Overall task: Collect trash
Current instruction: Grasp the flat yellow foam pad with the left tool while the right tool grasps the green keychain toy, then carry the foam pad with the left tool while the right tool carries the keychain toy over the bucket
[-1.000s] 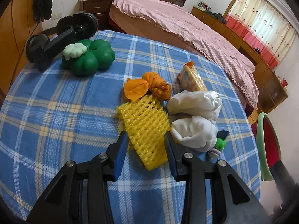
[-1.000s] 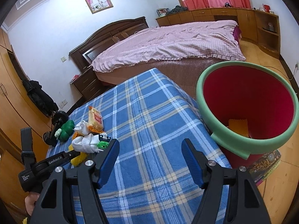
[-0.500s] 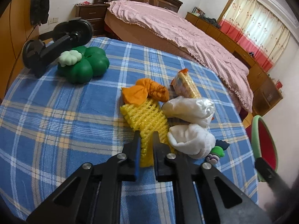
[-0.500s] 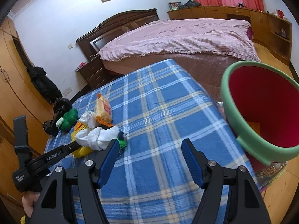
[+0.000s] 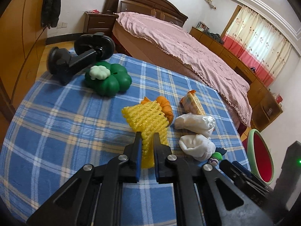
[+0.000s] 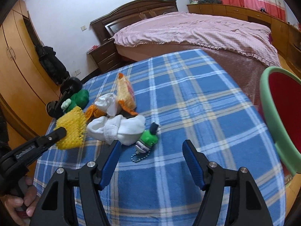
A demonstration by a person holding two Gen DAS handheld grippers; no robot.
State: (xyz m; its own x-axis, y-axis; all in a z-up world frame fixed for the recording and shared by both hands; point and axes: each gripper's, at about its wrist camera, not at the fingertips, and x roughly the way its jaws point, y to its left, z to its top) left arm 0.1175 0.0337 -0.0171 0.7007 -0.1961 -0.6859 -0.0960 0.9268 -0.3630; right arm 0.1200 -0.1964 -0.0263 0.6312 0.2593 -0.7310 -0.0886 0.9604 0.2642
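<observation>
Pinching the near end of the yellow foam net (image 5: 147, 120), the left gripper (image 5: 147, 143) is seen with its jaws drawn almost together on the mesh, whose far end is raised off the blue plaid cloth (image 5: 65, 124). The right gripper (image 6: 151, 150) is held with its jaws wide apart and nothing between them, above the cloth near a small green keychain figure (image 6: 148, 138).

Just beyond the net, an orange wrapper (image 5: 165, 107), two white bundles (image 5: 195, 122) and a snack packet (image 5: 192, 104) are clustered together. Since the net is soft and only its end is clamped, it is judged that it could slip free or be squashed out of the jaws while being carried; the orange wrapper, lying against it, might be dragged along. The red bin with a green rim (image 6: 278, 116) is placed past the table's right edge, so a release made too soon would likely land the net on the floor.

Farther back, a green clover-shaped toy (image 5: 109, 81) and a black mount (image 5: 79, 56) are found, then a bed (image 5: 178, 43) covered in pink, wooden cabinets and curtains.
</observation>
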